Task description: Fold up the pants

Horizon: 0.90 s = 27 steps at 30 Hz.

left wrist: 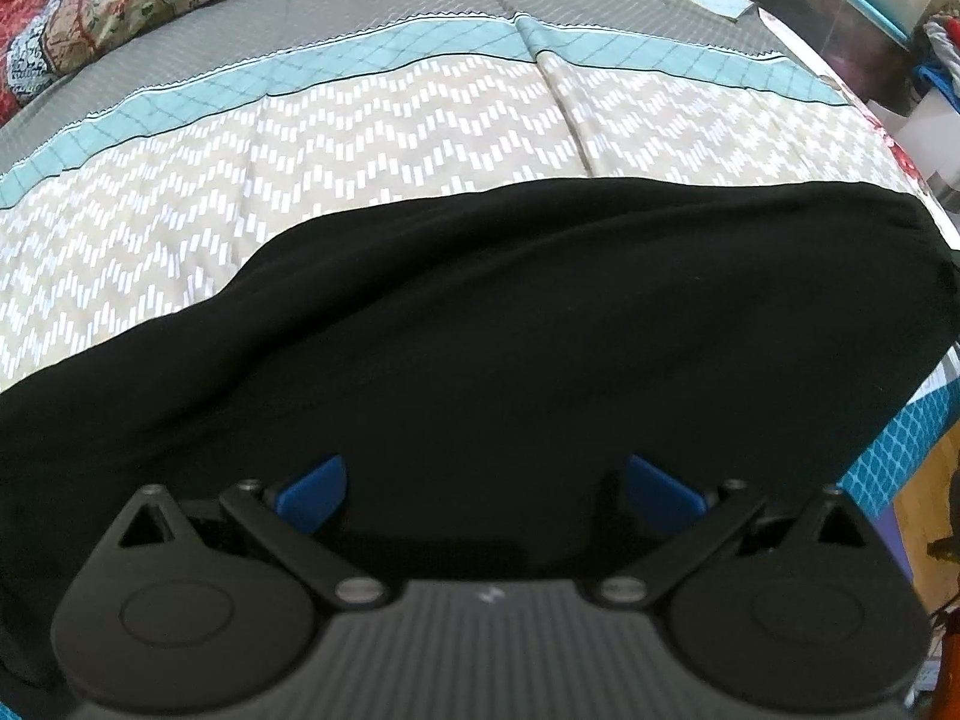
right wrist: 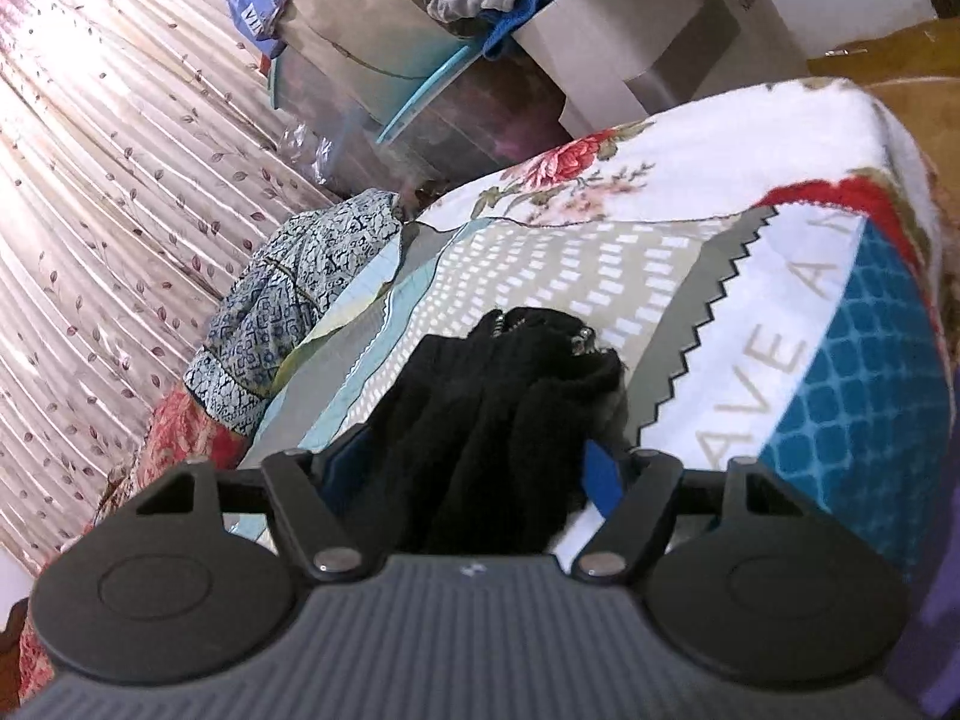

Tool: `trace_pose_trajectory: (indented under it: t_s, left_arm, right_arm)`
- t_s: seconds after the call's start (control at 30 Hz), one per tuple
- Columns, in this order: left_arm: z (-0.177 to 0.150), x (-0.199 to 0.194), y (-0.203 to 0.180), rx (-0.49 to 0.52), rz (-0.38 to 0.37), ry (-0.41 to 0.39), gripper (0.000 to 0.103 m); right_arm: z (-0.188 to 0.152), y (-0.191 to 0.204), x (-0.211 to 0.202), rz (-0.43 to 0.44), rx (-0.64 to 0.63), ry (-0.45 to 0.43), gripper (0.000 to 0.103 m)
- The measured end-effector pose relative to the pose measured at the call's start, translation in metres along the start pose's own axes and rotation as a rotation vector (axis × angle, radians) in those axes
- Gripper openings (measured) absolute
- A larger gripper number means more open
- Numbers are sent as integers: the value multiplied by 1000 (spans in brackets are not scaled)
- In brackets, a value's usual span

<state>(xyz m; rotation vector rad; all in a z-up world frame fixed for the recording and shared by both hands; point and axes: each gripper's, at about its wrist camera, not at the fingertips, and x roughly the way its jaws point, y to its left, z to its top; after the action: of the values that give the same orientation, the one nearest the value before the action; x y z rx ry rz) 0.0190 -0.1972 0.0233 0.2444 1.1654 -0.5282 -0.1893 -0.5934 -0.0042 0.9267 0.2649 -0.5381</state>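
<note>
1. Black pants [left wrist: 480, 324] are lying across the patterned bedspread [left wrist: 360, 138], stretched side to side.
2. Left gripper [left wrist: 486, 495] hangs right over them, blue fingers [left wrist: 315, 495] spread wide, nothing pinched.
3. Right gripper [right wrist: 474, 468] is wide too, bunched end of the pants [right wrist: 510, 396] sitting between its fingers; can't tell if they're actually pressing.

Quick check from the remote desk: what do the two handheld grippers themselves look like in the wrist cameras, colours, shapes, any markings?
Both look alike. The left gripper and right gripper each have a grey ribbed body with a small pale mark at its centre, two round black discs at the sides, and black link bars on silver pivot pins. The fingers carry blue pads. No cables, sleeves or hands show.
</note>
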Motion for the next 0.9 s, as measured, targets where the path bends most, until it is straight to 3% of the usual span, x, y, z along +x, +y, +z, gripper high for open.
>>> trace_pose_trajectory:
  t_s: [0.1,0.17,0.2,0.23,0.3,0.4,0.6,0.67,0.77,0.87,0.9]
  left_arm:
    - [0,0,3,-10,-5,2,103]
    - [-2,-1,6,-18,-9,1,103]
    - [-2,-2,9,-26,-12,-1,103]
    - [-3,-4,11,-31,-14,-4,103]
    - [-6,-9,17,-43,-16,-18,102]
    - [-10,-18,28,-63,-19,-46,101]
    - [-19,-27,62,-188,-89,-46,100]
    - [-22,-31,75,-220,-98,-52,100]
    - [-32,-37,93,-257,-90,-75,100]
    - [-44,-47,117,-297,-86,-99,100]
    - [-48,-51,125,-309,-83,-108,100]
  right_arm:
    - [1,0,11,-21,-13,9,76]
    - [4,6,15,-49,-37,25,69]
    - [5,10,17,-73,-52,35,38]
    - [7,13,19,-74,-63,67,27]
    - [6,24,17,-90,-85,70,26]
    - [-3,58,1,-71,-218,41,25]
    - [-62,157,-29,92,-653,60,24]
    - [-96,185,-38,163,-789,104,24]
    - [-154,210,-47,279,-878,237,24]
    - [-211,221,-45,280,-996,336,25]
    - [-229,222,-41,259,-1030,370,30]
